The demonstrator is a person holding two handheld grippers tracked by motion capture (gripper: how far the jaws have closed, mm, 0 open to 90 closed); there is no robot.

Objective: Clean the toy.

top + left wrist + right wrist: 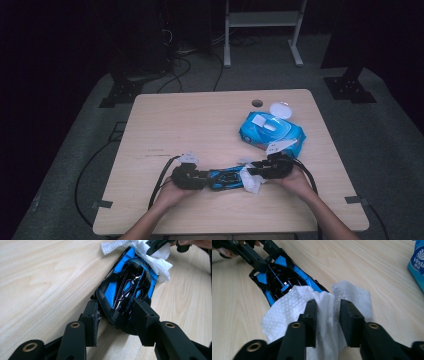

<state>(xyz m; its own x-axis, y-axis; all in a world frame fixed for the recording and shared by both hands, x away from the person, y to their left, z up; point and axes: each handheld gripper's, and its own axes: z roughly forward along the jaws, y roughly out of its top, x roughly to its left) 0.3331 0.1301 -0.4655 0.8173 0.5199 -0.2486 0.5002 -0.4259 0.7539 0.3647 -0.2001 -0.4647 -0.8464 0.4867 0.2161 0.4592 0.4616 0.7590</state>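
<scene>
Left claw (pixel 117 315) held one end of the shiny blue and black toy car (pixel 130 285), which lay long-ways across the pale wooden desk (pixel 200 125). Right claw (pixel 325 322) pinched a white paper wipe (pixel 287 312) over the car's other end, so it was nearer for wiping.

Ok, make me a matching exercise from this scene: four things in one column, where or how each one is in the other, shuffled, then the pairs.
Things:
1. toy car
2. white wipe
3. wipes pack
4. left tool

Places or states:
A. lid flipped open, far right part of the table
B. pinched in the right tool, draped over one end of the car
C. clamped on the car's other end
D. blue and black, lying on the table between the two tools

Pairs: 1-D, 2-B, 3-A, 4-C
</scene>
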